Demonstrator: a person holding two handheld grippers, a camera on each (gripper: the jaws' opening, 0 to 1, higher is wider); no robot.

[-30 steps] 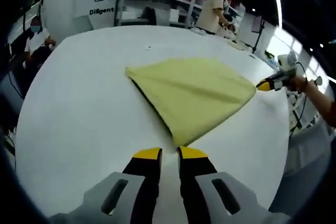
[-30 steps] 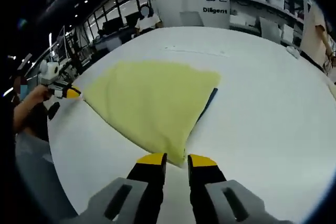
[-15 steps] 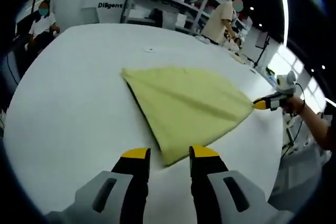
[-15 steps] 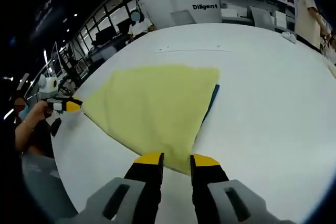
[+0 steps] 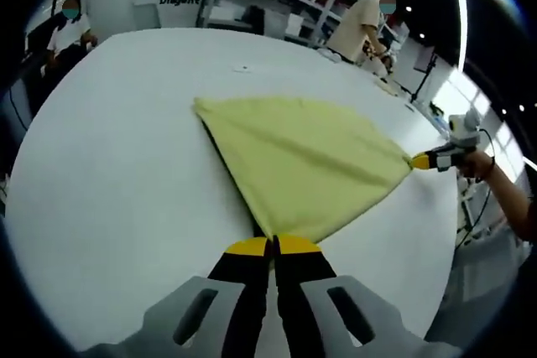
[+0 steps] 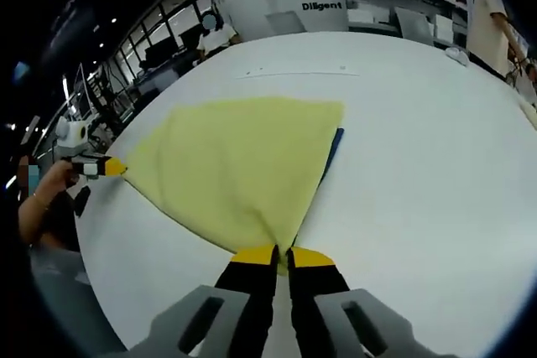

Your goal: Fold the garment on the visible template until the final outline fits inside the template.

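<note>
Now, garment: the yellow garment [image 5: 306, 169] is lying flat on the white table [image 5: 109, 182], spread as a triangle, with a dark blue template edge [image 6: 332, 150] peeking out along one side.
Left gripper: the left gripper [image 5: 273, 246] is being held at 6 o'clock of its own view, its jaws pressed together on the nearest corner of the cloth.
Right gripper: the right gripper [image 6: 282, 255] is likewise being held shut on the near corner in its view, with cloth showing pinched between the yellow tips.
Key relation: the fabric is fanning away from each pair of jaws toward 12 o'clock, and the two held corners are sitting at opposite ends of one long edge, so that edge is being stretched between the hands.
Cross-view: the right gripper is being seen at 3 o'clock in the left gripper view, the left gripper at 9 o'clock in the right gripper view.
Nearer hand: neither is judged nearer; each is already on its corner.
Change: half a second ago both pairs of jaws were being held apart around the corners; they are now closed on them.
Next move: a lift and carry toward the far edge is probably being set up.
</note>
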